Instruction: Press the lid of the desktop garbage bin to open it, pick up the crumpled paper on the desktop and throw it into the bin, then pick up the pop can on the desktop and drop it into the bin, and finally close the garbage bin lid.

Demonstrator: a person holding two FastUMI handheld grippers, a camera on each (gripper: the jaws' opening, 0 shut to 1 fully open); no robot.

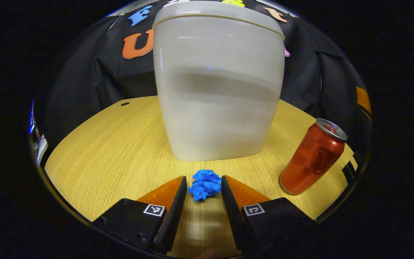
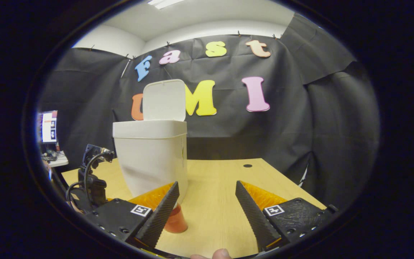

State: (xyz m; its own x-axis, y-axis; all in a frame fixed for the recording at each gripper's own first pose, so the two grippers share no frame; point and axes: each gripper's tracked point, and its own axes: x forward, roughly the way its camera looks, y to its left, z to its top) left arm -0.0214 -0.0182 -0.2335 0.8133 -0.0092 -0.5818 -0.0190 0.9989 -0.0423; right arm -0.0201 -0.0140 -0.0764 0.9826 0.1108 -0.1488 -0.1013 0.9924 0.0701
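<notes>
One crumpled ball of blue paper (image 1: 205,185) lies on the wooden desk (image 1: 120,151), just in front of the white garbage bin (image 1: 218,86) and between the two fingertips of the left gripper (image 1: 204,187). That gripper is low over the desk with its jaws narrowly parted around the paper; both fingers sit close against the ball's sides, but whether they actually press on it cannot be told. The bin stands upright near the middle of the desk, and in the right gripper view its lid (image 2: 164,100) is tipped up and back, leaving the top open. To the right of the paper in the left gripper view, a red pop can (image 1: 313,157) stands on the desk, apart from the bin and toward the desk's right edge. In the right gripper view the can's base shows partly behind one finger. The right gripper (image 2: 207,207) hangs over the desk with its jaws wide apart and nothing between them. A small dark hole (image 1: 125,103) marks the desk's far left corner.
</notes>
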